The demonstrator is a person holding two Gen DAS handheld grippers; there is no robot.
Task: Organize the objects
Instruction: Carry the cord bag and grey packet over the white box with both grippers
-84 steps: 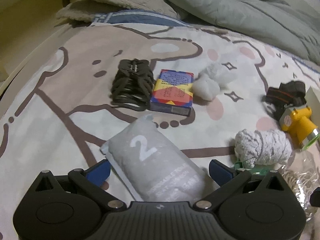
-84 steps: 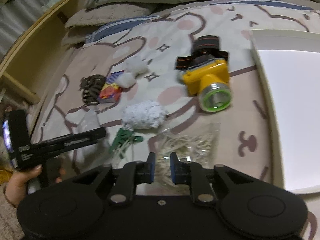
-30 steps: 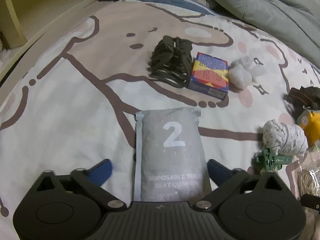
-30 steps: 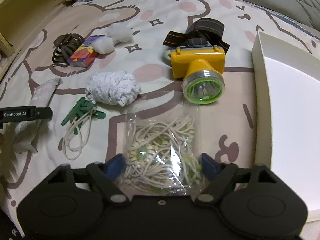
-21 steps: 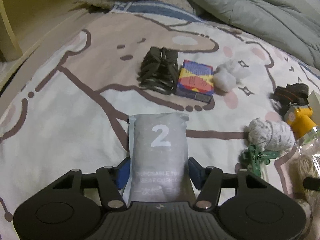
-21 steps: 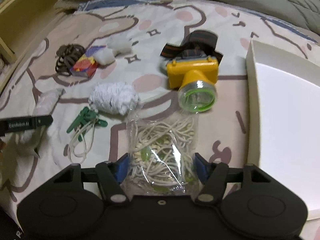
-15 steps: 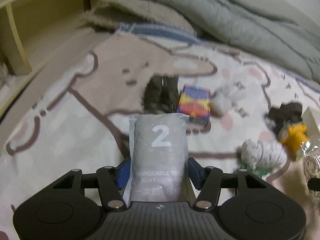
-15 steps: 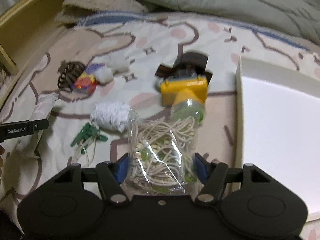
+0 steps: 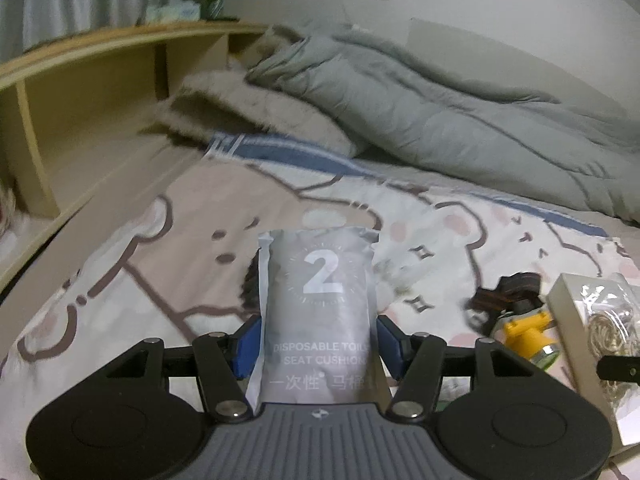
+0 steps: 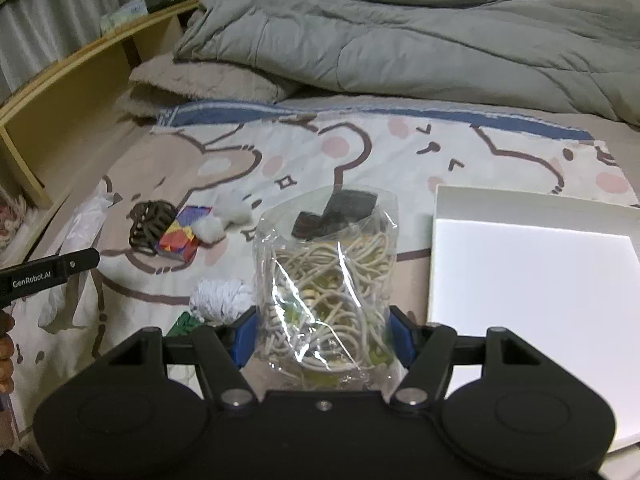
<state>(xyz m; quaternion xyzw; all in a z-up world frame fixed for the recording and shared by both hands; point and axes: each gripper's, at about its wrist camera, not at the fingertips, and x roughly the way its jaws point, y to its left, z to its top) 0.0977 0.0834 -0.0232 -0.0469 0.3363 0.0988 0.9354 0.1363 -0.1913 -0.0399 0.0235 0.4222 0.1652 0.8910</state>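
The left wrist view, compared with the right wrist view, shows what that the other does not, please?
Only the left wrist view shows the grey seat cushion pack marked 2, clamped in the left gripper, and the yellow headlamp.

Only the right wrist view shows the colourful box, the dark hair claw and the white yarn ball.

Both show the clear bag of cords in the right gripper, the white tray and the grey duvet.

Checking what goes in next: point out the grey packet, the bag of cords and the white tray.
grey packet (image 9: 320, 312), left wrist view, its printed front.
bag of cords (image 10: 326, 292), right wrist view, its middle.
white tray (image 10: 532, 280), right wrist view, its bare floor.
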